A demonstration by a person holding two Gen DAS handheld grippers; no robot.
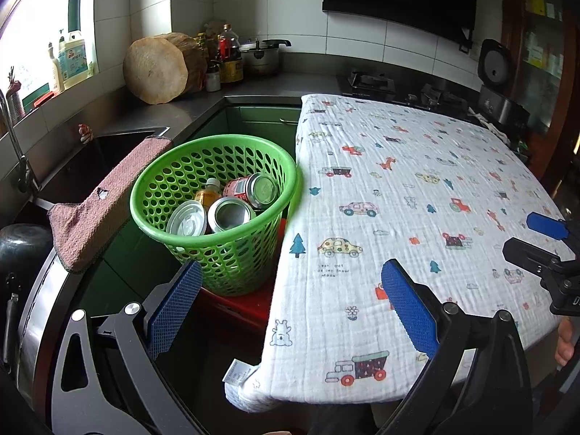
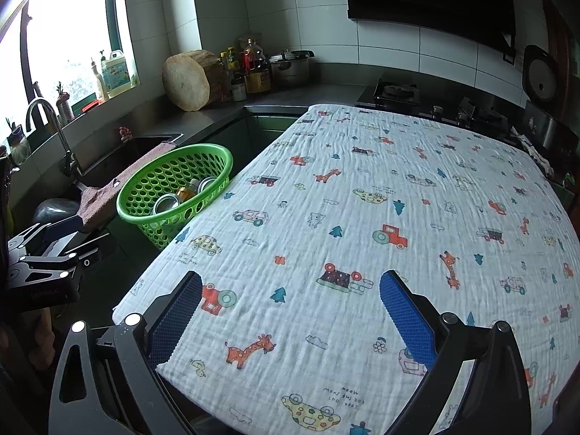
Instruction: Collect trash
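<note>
Left wrist view looks over a green perforated basket [image 1: 217, 195] standing on something red beside a table draped in a white cloth [image 1: 417, 188] printed with cars, trees and animals. Inside the basket lie the collected cans [image 1: 230, 214], one red can on its side, two showing silver ends, plus a small bottle [image 1: 208, 192] with a white cap; how many more items sit beneath them is hard to tell. A pink rag [image 1: 108, 199] hangs over the sink edge just left of the basket. The left gripper [image 1: 290, 308] has its blue-padded fingers spread wide, holding nothing, above the gap between basket and table. Right wrist view shows the right gripper [image 2: 290, 319] likewise spread and empty above the cloth's near edge, with the basket [image 2: 174, 188] off to the left, touching the table's side.
</note>
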